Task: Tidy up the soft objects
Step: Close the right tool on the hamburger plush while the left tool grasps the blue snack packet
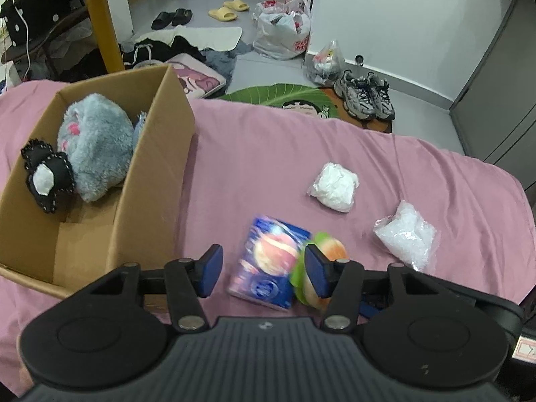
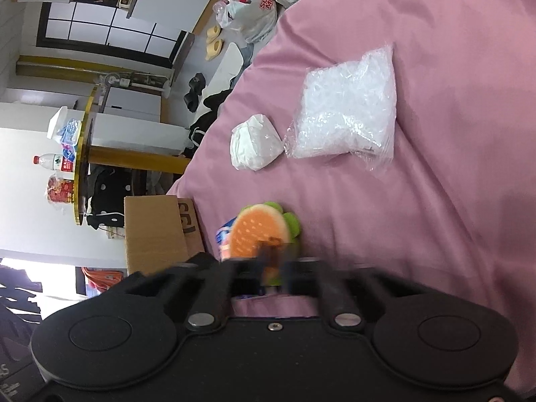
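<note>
left wrist view: my left tool [image 1: 264, 269] straddles the blue tissue pack [image 1: 268, 264], pads not pressing; right tool [image 2: 273, 263] pinches the orange-and-green plush burger [image 2: 259, 231] beside it on the pink bed [image 1: 268, 154], bound, i judge, for the cardboard box [image 1: 157, 154].

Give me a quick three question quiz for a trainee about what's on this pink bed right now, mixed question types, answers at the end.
1. True or false: the grey furry plush toy lies inside the open brown cardboard box.
2. Which item lies between the left claw's open blue pads? A) blue printed tissue pack B) crinkly clear plastic bag of white filling C) black slipper
3. Fill in: the right claw is shut on the orange and green ______ plush.

Key: 1 true; 2 A; 3 burger.
</note>
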The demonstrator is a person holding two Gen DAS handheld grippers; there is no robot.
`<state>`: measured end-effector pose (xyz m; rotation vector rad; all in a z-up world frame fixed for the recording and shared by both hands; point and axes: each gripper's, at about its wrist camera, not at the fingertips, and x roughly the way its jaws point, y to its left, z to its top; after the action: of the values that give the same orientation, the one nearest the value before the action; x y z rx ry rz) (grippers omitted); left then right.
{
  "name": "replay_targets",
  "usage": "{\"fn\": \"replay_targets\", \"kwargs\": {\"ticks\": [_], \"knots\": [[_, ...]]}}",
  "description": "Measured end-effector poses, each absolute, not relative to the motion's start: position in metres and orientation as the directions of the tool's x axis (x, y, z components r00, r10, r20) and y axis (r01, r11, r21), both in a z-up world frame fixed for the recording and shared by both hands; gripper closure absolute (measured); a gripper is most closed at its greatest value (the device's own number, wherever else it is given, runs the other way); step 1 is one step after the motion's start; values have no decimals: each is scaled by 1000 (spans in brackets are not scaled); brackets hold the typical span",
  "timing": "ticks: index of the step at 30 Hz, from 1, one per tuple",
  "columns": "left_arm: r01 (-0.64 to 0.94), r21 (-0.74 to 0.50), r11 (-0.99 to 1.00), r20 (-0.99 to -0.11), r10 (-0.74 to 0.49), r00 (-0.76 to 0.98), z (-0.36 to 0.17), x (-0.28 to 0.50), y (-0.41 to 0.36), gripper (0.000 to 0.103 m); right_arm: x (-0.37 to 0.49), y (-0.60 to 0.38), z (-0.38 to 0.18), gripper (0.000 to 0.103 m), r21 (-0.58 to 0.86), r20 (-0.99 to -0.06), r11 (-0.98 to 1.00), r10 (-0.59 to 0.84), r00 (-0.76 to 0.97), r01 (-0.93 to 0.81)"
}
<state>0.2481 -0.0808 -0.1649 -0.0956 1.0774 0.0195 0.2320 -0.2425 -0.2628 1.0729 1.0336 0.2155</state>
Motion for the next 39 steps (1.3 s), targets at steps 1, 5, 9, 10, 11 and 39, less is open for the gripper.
{"fn": "replay_targets", "kwargs": {"ticks": [1,5,9,10,11,39], "knots": [[-68,-68,995,-882,-29,469,-168,249,-81,50,231,-245,-261,103,794,-598,521,576,558,313],[-73,-67,995,-897,-28,442,-183,253,-82,50,227,-257,-260,103,772,-620,528,505,601,353],[-71,-68,995,-903,-31,428,-194,255,-84,50,228,-256,-263,103,789,-605,508,541,584,346],[-73,-66,995,-903,-28,428,-194,255,-85,50,228,-257,-265,102,798,-596,487,555,580,354],[-75,-66,995,-903,-28,429,-194,255,-86,50,228,-258,-268,100,809,-586,463,573,574,363],[-88,-20,996,-895,22,445,-209,264,-69,49,245,-237,-286,66,838,-543,371,641,542,400]]}}
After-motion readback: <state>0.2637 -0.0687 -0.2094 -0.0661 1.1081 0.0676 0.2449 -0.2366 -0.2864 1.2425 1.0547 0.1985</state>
